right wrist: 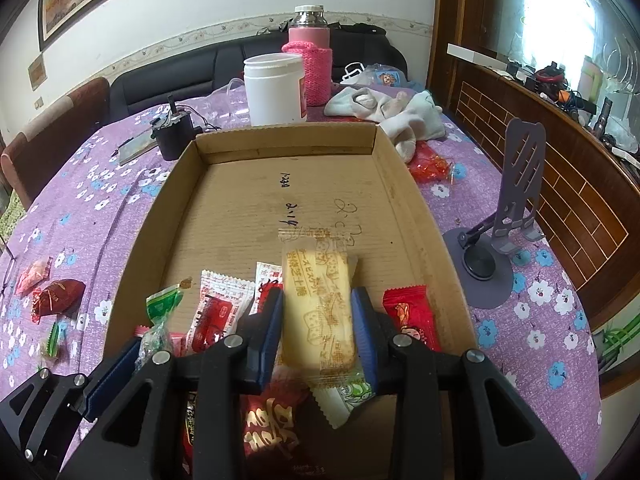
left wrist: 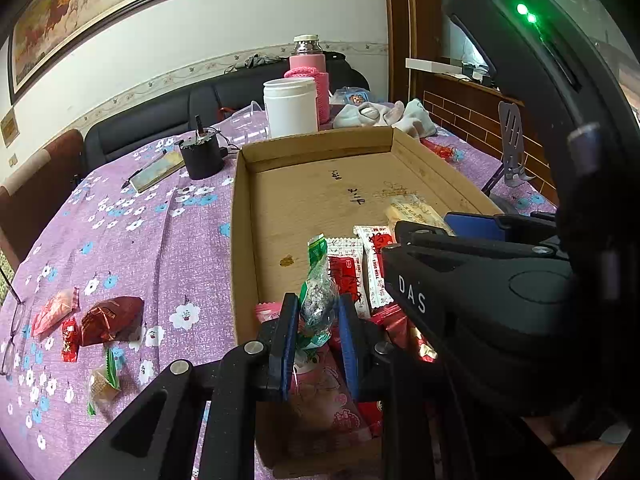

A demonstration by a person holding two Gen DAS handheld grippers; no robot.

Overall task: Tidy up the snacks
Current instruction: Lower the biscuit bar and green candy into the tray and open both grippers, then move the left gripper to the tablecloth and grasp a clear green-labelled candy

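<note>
Your left gripper (left wrist: 319,320) pinches one green-and-clear wrapped candy (left wrist: 318,304), your right gripper (right wrist: 318,322) clamps one pale yellow wrapped biscuit (right wrist: 318,312), over the one brown cardboard tray (right wrist: 224,200).

Wrapped snacks (right wrist: 224,312) clustered at the cardboard tray's (right wrist: 280,136) near end.

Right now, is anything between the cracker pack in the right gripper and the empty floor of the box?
Nothing visible: the cracker pack in the right gripper faces bare box floor ahead.

The right tongs (left wrist: 472,224) hid part of the cardboard tray (left wrist: 244,216); red packets (right wrist: 268,432) lay half-covered beneath black arms, print unreadable.
</note>
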